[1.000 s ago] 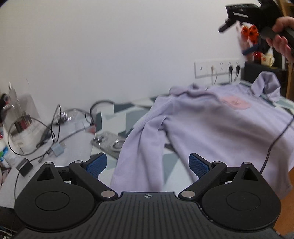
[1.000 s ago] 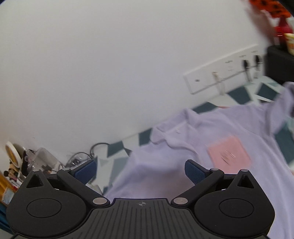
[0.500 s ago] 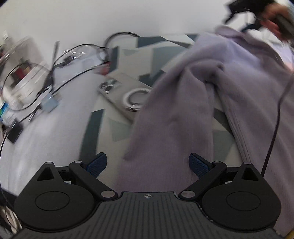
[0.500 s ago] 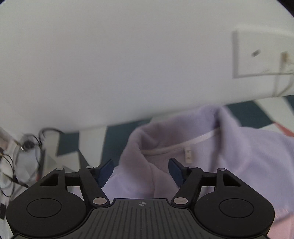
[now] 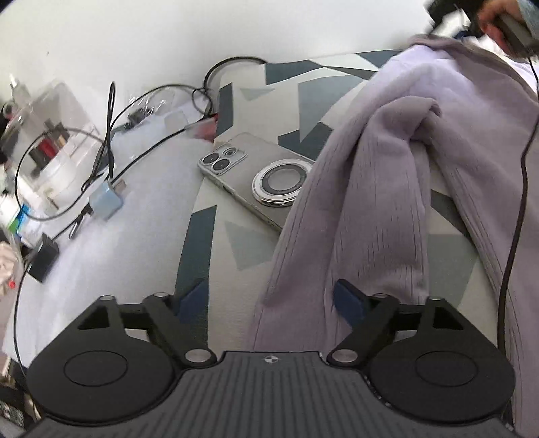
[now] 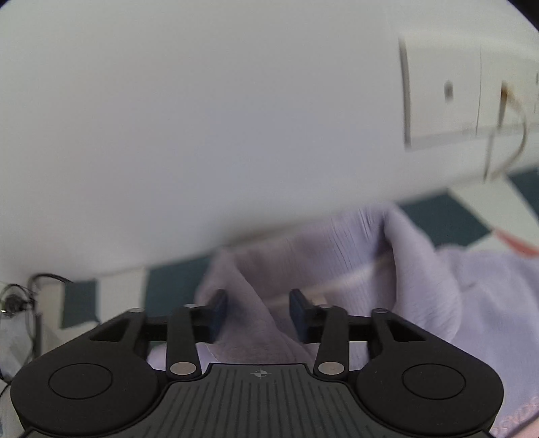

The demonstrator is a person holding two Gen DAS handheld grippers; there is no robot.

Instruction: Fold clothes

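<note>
A lilac long-sleeved top (image 5: 438,111) lies spread on a patterned sheet. Its left sleeve (image 5: 353,215) runs down toward my left gripper (image 5: 273,300), which is open, with the cuff end between its blue pads. In the right wrist view the top's collar (image 6: 323,256) sits by the wall, and my right gripper (image 6: 257,313) is half closed with a fold of the collar between its pads, which stand apart from the cloth. The right gripper and the hand holding it show at the top right of the left wrist view (image 5: 498,20).
A silver phone (image 5: 256,178) lies face down beside the sleeve, partly under it. Cables (image 5: 111,111), a blue adapter (image 5: 104,202) and a clear box (image 5: 43,134) sit to the left. A black cable (image 5: 518,188) crosses the top. A wall socket strip (image 6: 471,87) is close behind the collar.
Both grippers dropped toward the top. The left came down over the sleeve's cuff end. The right moved in on the collar and its jaws narrowed around a fold.
</note>
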